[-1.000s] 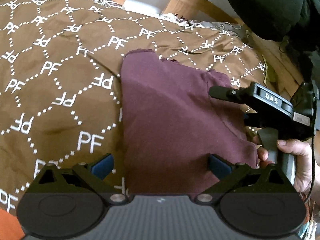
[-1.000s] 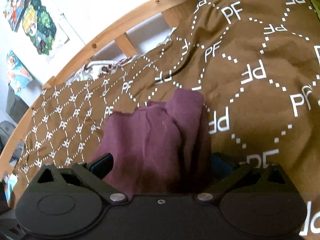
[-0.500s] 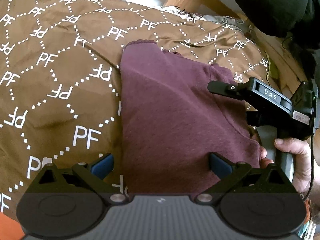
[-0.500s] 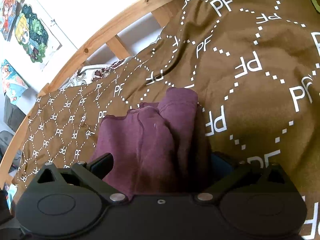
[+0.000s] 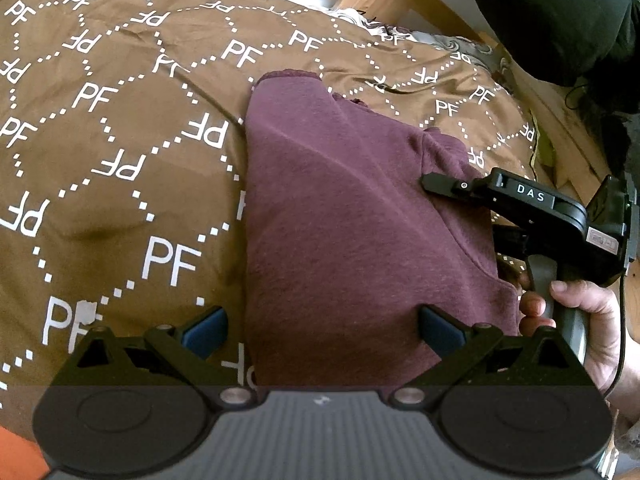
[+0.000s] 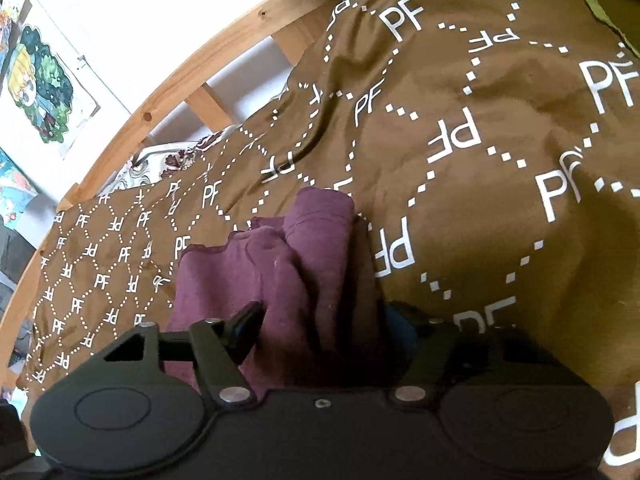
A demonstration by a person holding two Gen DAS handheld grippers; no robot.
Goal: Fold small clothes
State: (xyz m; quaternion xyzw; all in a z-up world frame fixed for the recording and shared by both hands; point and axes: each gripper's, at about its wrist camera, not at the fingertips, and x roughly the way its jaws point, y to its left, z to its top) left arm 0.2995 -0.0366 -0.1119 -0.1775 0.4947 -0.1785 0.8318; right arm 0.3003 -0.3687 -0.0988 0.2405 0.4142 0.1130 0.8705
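On the bed, close under my left tool [image 5: 322,330], the near hem of the maroon garment [image 5: 352,216] lies between its spread, released fingers, gripping nothing. I judge the fold only begun: the cloth lies mostly flat on the brown patterned bedspread [image 5: 100,152], one side bunched up. My right tool [image 6: 324,320] sits at that bunched right edge; its jaws have just been closing with the gathered fabric between them, though I cannot tell whether the pads already pinch it. Carrying that side across is left to do. Beyond stands the wooden bed frame [image 6: 192,68].
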